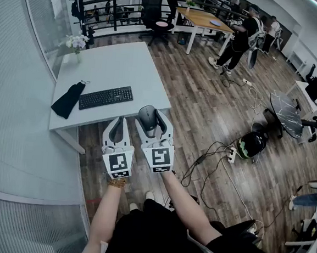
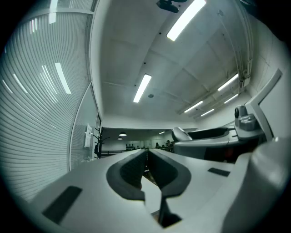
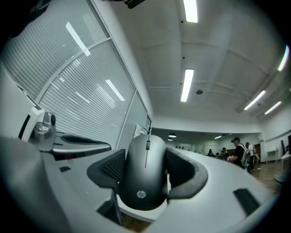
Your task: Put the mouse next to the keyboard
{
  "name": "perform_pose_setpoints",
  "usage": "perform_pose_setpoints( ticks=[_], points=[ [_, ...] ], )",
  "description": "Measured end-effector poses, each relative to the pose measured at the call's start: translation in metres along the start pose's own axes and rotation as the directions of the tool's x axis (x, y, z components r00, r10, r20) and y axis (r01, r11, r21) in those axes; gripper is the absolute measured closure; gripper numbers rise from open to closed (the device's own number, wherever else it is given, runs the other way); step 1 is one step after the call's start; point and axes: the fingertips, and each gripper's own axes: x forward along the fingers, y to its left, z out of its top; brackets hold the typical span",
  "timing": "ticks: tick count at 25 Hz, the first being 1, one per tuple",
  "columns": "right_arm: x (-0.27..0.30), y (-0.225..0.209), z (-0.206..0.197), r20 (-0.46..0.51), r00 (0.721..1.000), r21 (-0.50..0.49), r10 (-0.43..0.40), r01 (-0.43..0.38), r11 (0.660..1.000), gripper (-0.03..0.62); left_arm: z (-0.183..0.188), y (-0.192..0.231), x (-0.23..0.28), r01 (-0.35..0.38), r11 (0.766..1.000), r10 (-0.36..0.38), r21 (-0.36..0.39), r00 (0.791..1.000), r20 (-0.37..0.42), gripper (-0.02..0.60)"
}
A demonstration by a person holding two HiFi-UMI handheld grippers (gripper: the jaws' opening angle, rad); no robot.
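Note:
A dark grey mouse (image 1: 147, 117) (image 3: 145, 175) sits between the jaws of my right gripper (image 1: 154, 121) (image 3: 146, 169), which is shut on it, just off the near edge of the white table (image 1: 111, 64). The black keyboard (image 1: 106, 97) lies on the table's near part, up and left of the mouse. My left gripper (image 1: 116, 129) (image 2: 148, 170) hangs beside the right one, its jaws nearly together with nothing between them. Both grippers point slightly upward, so the gripper views show mostly ceiling.
A black pouch (image 1: 67, 100) lies left of the keyboard. A small vase of flowers (image 1: 77, 45) stands at the table's far left corner. Cables and a power strip (image 1: 230, 152) lie on the wood floor to the right. People stand by a far desk (image 1: 203, 20).

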Motion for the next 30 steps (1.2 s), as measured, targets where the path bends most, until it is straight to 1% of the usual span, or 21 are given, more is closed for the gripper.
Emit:
perform_pose_setpoints(
  ticks=[7, 14, 22, 30],
  points=[
    [0.003, 0.007, -0.008, -0.006, 1.000, 0.047, 0.015, -0.015, 0.999, 0.309, -0.009, 0.010, -0.002, -0.003, 1.000, 0.003, 0.004, 1.000, -0.016, 0.560],
    [0.019, 0.001, -0.018, -0.019, 1.000, 0.063, 0.016, -0.015, 0.998, 0.310, -0.014, 0.013, 0.013, -0.014, 1.000, 0.014, 0.007, 1.000, -0.023, 0.560],
    [0.034, -0.019, -0.032, -0.024, 0.999, 0.077, 0.026, -0.024, 0.997, 0.310, -0.025, 0.004, 0.037, -0.021, 1.000, 0.021, 0.015, 0.999, -0.041, 0.560],
    [0.049, -0.050, -0.047, -0.025, 0.999, 0.087, 0.037, -0.035, 0.996, 0.310, -0.034, -0.010, 0.067, -0.035, 0.999, 0.037, 0.031, 0.998, -0.053, 0.560]
  ],
)
